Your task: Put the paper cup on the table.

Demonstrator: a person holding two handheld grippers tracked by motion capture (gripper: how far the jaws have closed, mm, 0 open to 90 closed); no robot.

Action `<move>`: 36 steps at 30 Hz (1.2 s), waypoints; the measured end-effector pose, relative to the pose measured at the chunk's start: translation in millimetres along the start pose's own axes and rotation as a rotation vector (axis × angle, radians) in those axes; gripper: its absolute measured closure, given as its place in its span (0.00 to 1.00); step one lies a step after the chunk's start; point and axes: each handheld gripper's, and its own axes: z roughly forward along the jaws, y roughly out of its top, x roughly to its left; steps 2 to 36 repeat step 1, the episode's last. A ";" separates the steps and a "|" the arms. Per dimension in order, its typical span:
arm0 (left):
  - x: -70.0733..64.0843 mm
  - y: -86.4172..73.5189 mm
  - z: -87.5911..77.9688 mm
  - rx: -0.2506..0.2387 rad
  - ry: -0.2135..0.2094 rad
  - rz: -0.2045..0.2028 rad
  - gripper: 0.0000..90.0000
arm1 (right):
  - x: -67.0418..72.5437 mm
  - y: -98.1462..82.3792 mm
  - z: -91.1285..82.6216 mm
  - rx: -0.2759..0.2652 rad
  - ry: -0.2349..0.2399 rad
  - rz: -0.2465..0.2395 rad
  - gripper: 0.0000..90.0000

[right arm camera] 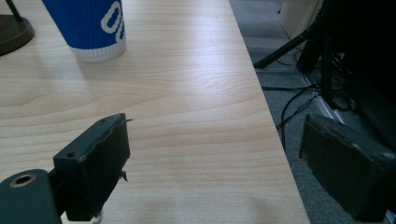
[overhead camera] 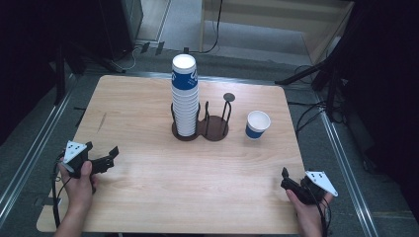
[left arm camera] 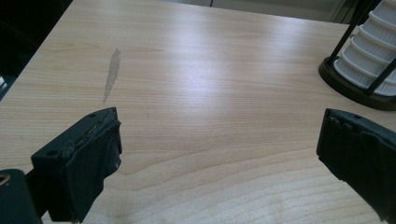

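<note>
High view: bench (overhead camera: 148,197) | cup stack (overhead camera: 185,96) in far holder (overhead camera: 213,129) | lone paper cup (overhead camera: 257,124) far right (light, crushable; grip mid-wall gently) | left tongs (overhead camera: 111,155) wide, empty | right tongs (right arm camera: 215,163) apart, empty, near right.

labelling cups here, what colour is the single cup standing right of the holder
Blue ribbed sleeve with white lettering and a white rim and base: the single cup, best in the right gripper view.

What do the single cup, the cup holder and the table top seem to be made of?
Single cup: likely paper, matte blue ribbed sleeve with white print, white inside. Cup holder: thin dark rods on round brown bases, probably metal, though the bases could be wood or plastic. Table top: light wood or wood-look laminate, smooth with a soft sheen and visible grain.
</note>
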 end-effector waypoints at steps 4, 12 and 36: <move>0.1 0.0 -0.1 0.001 0.000 0.000 0.01 | -0.1 0.3 0.4 0.004 -0.007 0.000 0.10; 0.1 0.0 -0.1 0.001 0.000 0.000 0.01 | -0.1 0.3 0.4 0.004 -0.007 0.000 0.10; 0.1 0.0 -0.1 0.001 0.000 0.000 0.01 | -0.1 0.3 0.4 0.004 -0.007 0.000 0.10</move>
